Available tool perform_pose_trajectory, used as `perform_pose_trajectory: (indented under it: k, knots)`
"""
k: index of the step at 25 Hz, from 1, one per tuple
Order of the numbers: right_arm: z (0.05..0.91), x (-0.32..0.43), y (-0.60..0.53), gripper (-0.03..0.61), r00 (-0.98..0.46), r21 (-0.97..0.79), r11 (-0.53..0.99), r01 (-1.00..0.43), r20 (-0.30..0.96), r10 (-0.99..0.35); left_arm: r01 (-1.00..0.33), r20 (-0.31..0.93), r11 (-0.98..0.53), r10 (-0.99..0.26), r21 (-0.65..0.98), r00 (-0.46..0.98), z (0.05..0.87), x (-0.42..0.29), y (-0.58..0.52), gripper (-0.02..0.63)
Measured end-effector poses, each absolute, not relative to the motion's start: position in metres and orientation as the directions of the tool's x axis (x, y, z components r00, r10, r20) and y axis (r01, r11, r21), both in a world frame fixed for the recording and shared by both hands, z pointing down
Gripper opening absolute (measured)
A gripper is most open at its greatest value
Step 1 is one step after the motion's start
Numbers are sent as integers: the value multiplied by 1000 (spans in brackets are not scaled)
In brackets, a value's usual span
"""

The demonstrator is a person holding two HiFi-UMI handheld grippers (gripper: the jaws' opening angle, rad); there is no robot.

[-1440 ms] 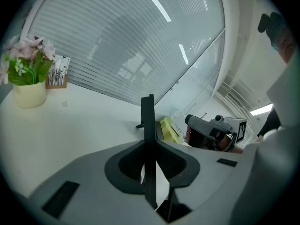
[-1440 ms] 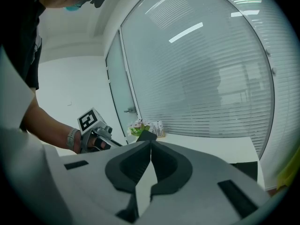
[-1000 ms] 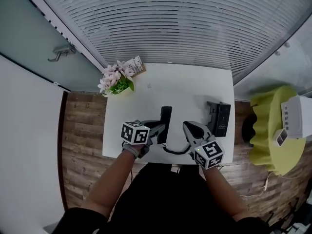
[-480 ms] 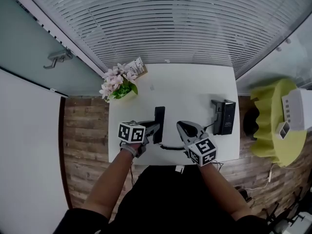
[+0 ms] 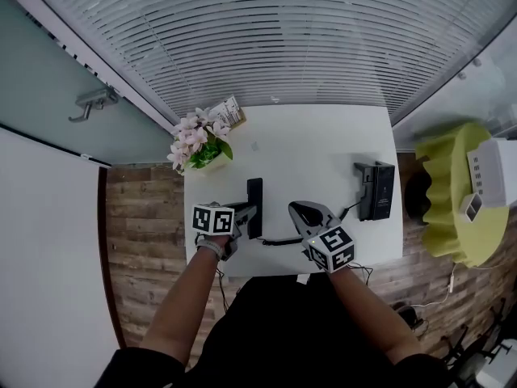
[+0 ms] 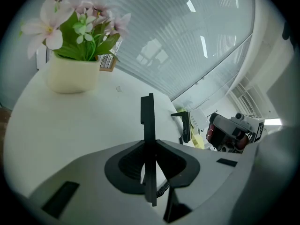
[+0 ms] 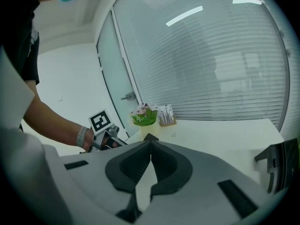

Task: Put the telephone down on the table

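Note:
The black telephone handset [image 5: 254, 208] points away from me over the near left part of the white table [image 5: 315, 148]. My left gripper [image 5: 245, 213] is shut on its near end. In the left gripper view the handset [image 6: 149, 121] stands edge-on between the pads; whether it touches the table I cannot tell. Its coiled cord [image 5: 275, 242] curves toward the near edge. My right gripper [image 5: 300, 212] hovers just right of the handset, its jaws closed with nothing between them [image 7: 150, 145]. The black telephone base [image 5: 376, 190] sits at the table's right edge.
A pot of pink flowers [image 5: 196, 145] and a small card holder [image 5: 230, 112] stand at the table's far left corner. A yellow-green seat [image 5: 452, 212] with a white device [image 5: 489, 183] is off the right side. Window blinds [image 5: 283, 39] run behind the table.
Both grippers have moved left and lower over the table, and the handset has gone with the left one, farther from the telephone base.

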State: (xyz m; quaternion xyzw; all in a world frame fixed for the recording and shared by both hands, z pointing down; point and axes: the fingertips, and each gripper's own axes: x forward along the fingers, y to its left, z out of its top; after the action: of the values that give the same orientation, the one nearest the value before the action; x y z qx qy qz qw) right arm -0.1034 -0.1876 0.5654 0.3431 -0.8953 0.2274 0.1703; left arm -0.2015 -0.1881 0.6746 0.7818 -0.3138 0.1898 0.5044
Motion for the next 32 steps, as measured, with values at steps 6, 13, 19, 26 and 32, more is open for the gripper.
perform_pose_trajectory:
  k: [6,13,19,26,32]
  knots:
    - [572,-111,-184,23,-708,-293,665,-687,476,-522,-694,635,-243,-282,678,719,690,-211,-191,75]
    - [574,-111,-180,23,-703,-294,661,-690,490,-516,-713,660,-221,-270,666,701,701,-214,-193,75]
    - [577,-107,-179,23,-695,-292,655,-697,498,-518,-735,685,-210,-269,645,678,711,-217,-199,85]
    - [577,-107,-178,23,-693,-288,656,-698,504,-516,-754,706,-207,-266,623,656,717,-222,-201,95]
    - [576,-105,-179,23,-689,-288,651,-702,506,-519,-764,719,-217,-260,607,645,723,-223,-204,101]
